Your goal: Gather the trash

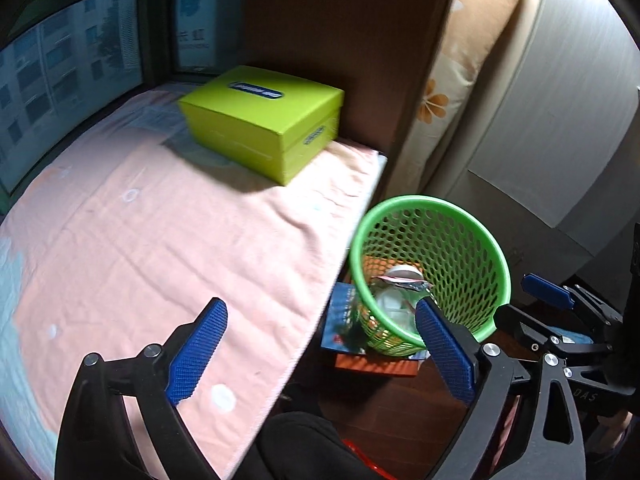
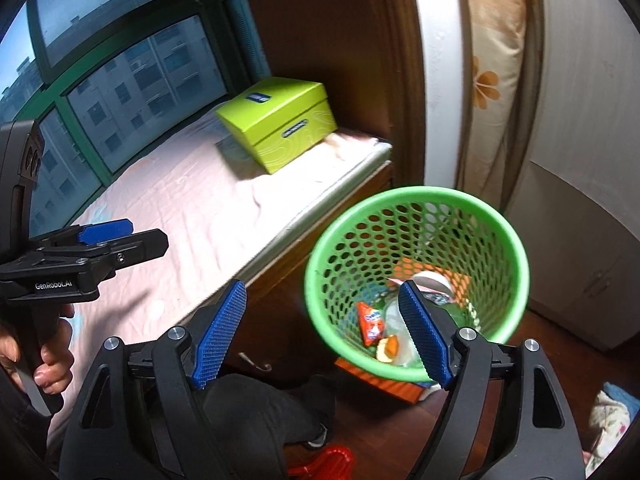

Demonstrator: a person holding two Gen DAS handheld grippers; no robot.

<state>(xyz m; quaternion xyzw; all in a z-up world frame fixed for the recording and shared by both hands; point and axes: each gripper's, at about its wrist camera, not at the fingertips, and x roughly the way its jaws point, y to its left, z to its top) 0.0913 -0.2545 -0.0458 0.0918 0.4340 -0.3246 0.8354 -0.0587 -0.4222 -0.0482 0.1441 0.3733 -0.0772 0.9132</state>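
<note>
A green mesh waste basket stands on the floor beside the pink-covered bed. It holds trash: an orange snack wrapper, a white cup lid, a fruit peel and crumpled wrappers. My left gripper is open and empty, spanning the bed's edge and the basket's near rim. My right gripper is open and empty, with its right finger over the basket's mouth. The left gripper also shows in the right wrist view, over the bed.
A lime green box sits on the bed by the window. The basket rests on an orange box. A floral pillow leans against a white cabinet. A red object lies on the wood floor.
</note>
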